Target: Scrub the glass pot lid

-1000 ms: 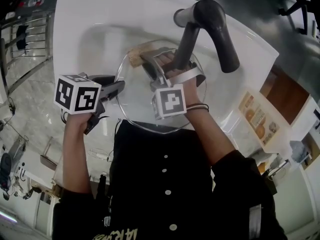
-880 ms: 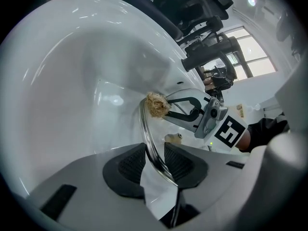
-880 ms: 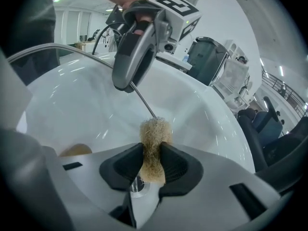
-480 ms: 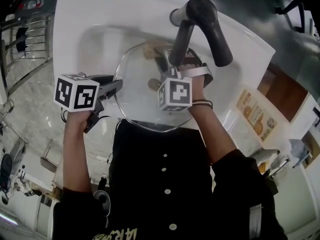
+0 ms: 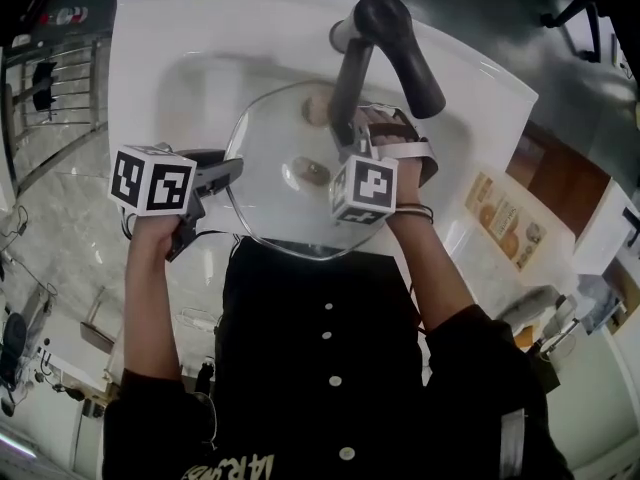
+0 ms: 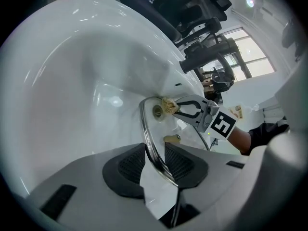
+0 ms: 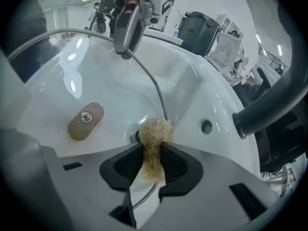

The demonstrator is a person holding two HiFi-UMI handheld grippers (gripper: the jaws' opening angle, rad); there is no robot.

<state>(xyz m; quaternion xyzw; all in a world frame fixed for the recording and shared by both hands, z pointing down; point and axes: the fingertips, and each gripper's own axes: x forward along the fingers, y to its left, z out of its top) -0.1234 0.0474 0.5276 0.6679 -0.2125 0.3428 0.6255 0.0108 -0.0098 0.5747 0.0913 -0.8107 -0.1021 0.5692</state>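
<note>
The round glass pot lid (image 5: 268, 148) stands tilted in the white basin, its brown knob (image 5: 311, 172) facing me. My left gripper (image 5: 232, 171) is shut on the lid's near-left rim (image 6: 144, 129), which runs between its pads (image 6: 132, 165). Those jaws have just eased open slightly, with the rim still between them. My right gripper (image 7: 153, 162) is shut on a tan fibrous scrubbing pad (image 7: 154, 138). It presses the pad against the lid's far edge over the drain, partly behind the tap's spout in the head view. The left gripper view also shows the pad (image 6: 168, 105).
A dark curved tap (image 5: 395, 38) arches over the basin (image 5: 160, 28) and crosses above my right gripper. An overflow hole (image 7: 206, 126) sits in the basin wall. A printed packet (image 5: 505, 223) lies on the counter at the right. A metal rack (image 5: 50, 78) stands at the left.
My right gripper has slid the scrubbing pad to the right along the lid's far edge, toward the tap. The left gripper and the lid have stayed put.
</note>
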